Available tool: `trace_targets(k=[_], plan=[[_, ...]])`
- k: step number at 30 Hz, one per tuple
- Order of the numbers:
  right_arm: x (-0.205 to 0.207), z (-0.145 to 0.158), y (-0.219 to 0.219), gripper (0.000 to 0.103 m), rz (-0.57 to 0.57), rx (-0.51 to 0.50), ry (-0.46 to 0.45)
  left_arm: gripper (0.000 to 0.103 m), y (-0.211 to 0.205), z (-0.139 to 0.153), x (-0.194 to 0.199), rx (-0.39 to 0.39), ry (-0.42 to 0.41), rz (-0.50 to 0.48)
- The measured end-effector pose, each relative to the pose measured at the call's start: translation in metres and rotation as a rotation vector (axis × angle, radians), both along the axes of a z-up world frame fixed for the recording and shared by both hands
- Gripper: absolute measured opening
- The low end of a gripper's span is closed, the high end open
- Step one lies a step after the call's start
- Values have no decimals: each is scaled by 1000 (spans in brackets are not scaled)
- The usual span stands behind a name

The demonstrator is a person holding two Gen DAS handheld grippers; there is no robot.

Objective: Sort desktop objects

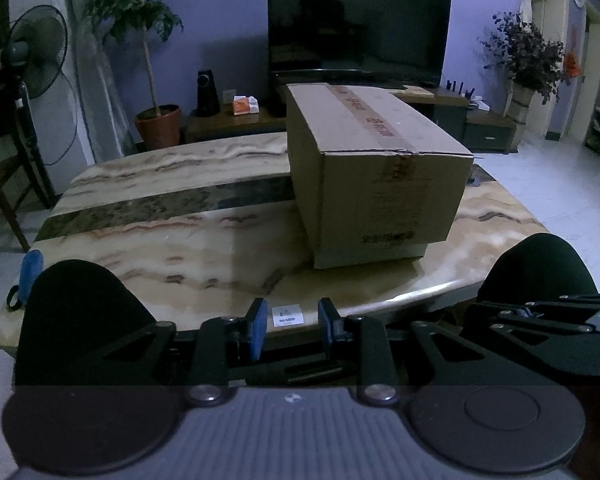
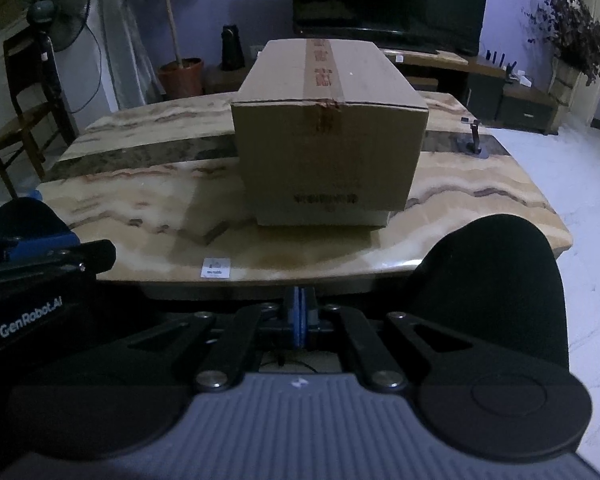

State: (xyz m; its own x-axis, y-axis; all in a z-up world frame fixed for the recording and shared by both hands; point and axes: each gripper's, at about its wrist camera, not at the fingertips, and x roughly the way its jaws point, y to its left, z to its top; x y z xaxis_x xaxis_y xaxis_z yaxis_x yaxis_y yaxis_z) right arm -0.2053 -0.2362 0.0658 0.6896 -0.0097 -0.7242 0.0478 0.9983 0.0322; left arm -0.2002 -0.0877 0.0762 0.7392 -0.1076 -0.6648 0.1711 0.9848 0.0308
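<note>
From the left wrist, the left gripper (image 1: 293, 330) hangs at the near edge of the beige veined marble worktop (image 1: 160, 240), its blue-padded fingers (image 1: 260, 328) a modest gap apart with nothing between them. Beyond that gap a small white sticker (image 1: 287, 315) lies on the worktop edge. A brown cardboard box sealed with red-printed tape (image 1: 374, 172) sits on the worktop, ahead and to the right. A small blue object (image 1: 31, 269) shows at the worktop's left edge.

From the right wrist, the right gripper (image 2: 299, 316) hovers short of the worktop (image 2: 140, 200), fingers pressed together and empty. The box (image 2: 328, 136) stands straight ahead, mid-worktop. A small dark stand (image 2: 475, 142) sits right of it.
</note>
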Motion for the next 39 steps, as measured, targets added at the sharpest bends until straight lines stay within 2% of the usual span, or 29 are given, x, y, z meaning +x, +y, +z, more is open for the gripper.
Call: trace_targets(k=[5, 8, 34, 39], plan=[[1, 0, 1, 2, -7, -3, 0, 27, 1, -1, 2, 6, 12, 5], [0, 0, 1, 2, -8, -2, 0, 31, 1, -1, 2, 11, 16, 6], [1, -1, 1, 2, -6, -2, 24, 33, 0, -6, 7, 30, 45, 24], [2, -2, 2, 2, -4, 0, 34, 38, 0, -6, 9, 33, 53, 26]])
